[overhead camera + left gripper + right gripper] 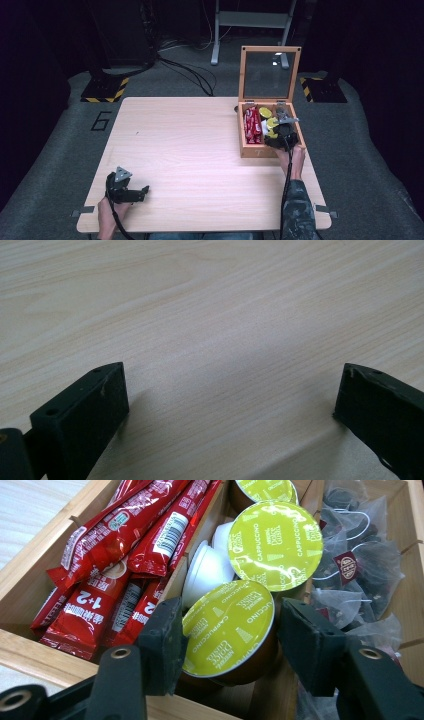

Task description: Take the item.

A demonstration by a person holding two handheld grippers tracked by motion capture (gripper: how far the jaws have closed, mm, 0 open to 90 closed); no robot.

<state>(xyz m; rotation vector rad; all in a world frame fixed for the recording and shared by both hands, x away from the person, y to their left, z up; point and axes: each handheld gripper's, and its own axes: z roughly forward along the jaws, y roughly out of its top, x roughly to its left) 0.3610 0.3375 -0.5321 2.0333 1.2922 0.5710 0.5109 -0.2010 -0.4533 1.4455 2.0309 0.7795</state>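
2 black jaws of the right claw (227, 635) clasp a green-lidded capsule (227, 627) in the middle compartment of the wooden box (35, 652); red sachets (105, 570) lie beside; far off, the left claw (230, 400) gapes released over the table (210, 315).

Pale wooden table (190, 150) is standing on grey floor (55, 150); a black "6" (101, 120) is showing on the floor beside its far-left corner. Wooden box (242, 142) is sitting at the table's far-right part, its glass lid (270, 75) standing upright. Red sachets (125, 555) are lying packed in the box's left compartment. Mesh tea bags (360, 565) are piling up in the right one. Between them, a green-lidded spare capsule (274, 545) is leaning on a white capsule (205, 572) turned on its side. Beyond the table, black cables (190, 72) are trailing past a striped base (105, 90) towards a grey metal stand (250, 20).
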